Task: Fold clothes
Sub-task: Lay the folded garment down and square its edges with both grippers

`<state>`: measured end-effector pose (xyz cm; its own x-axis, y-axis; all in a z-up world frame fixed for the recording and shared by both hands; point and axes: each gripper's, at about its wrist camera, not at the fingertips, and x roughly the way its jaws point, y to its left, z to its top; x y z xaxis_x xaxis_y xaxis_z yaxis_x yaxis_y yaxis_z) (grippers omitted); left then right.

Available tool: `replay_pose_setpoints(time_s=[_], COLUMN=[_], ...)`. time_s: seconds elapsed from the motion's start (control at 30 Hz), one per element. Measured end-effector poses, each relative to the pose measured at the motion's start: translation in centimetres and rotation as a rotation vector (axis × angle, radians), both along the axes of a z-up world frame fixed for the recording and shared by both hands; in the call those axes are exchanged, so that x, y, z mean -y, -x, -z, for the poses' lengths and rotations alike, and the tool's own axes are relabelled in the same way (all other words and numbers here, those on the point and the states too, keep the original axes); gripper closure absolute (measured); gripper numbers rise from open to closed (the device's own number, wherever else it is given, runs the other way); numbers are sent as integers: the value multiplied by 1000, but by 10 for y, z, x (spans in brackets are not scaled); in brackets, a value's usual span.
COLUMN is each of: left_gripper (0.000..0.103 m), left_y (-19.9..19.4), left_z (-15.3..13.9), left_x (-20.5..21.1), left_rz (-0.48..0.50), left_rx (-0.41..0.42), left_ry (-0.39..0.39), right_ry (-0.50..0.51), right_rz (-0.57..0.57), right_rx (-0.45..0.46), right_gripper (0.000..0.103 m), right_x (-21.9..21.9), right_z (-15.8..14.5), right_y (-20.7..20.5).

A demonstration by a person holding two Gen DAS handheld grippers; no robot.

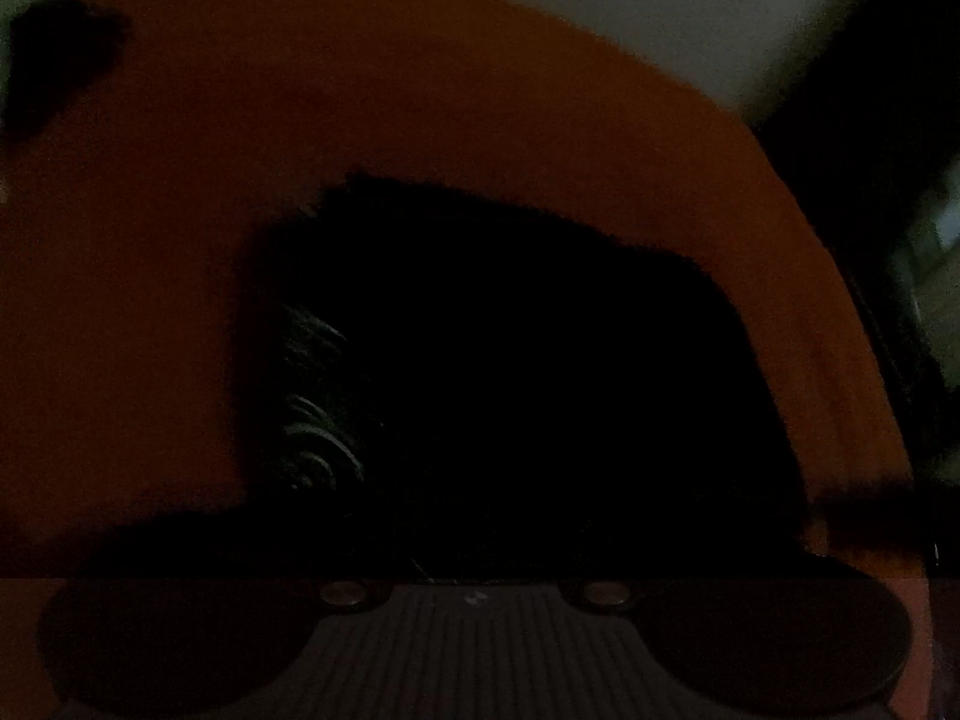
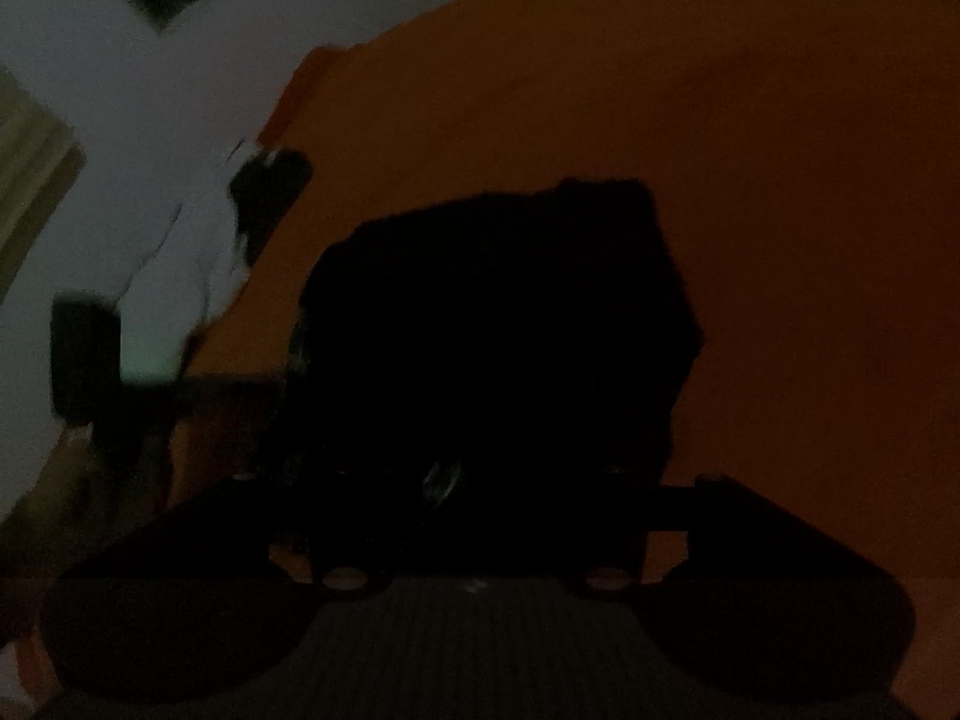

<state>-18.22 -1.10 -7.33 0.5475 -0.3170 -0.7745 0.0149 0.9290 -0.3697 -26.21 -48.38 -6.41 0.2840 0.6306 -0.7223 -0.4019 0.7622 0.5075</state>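
The scene is very dark. A black garment (image 1: 510,372) lies on an orange cloth-covered surface (image 1: 300,120), with a faint pale stripe pattern on its left part (image 1: 318,420). It also shows in the right wrist view (image 2: 492,330) as a black heap on the orange surface (image 2: 750,180). My left gripper (image 1: 480,540) is right at the garment's near edge; its fingers merge with the black cloth. My right gripper (image 2: 480,510) is likewise at the garment's near edge, fingers lost in the dark.
A pale wall or floor (image 1: 660,12) lies beyond the orange surface. A small dark object (image 1: 60,66) sits at the far left. In the right wrist view a dark object (image 2: 270,192) lies at the surface edge, and a dark block (image 2: 84,354) at left.
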Motion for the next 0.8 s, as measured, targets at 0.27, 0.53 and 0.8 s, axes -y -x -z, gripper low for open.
replay_pose_setpoints(time_s=[0.27, 0.53, 0.8], left_gripper=[48, 33, 102], left_y=[15, 19, 36], left_z=[1, 10, 1], left_x=[-34, -34, -33], left_rz=[-60, -66, -62], left_rx=[-115, -87, 25], left_ry=[97, 110, 29], right_ry=[-25, -38, 9], right_rz=[-54, -29, 67], right_rx=[22, 58, 166], right_gripper=[50, 50, 50], right_x=[-10, -13, -5], right_z=[-5, -1, 15], right_y=[31, 35, 18])
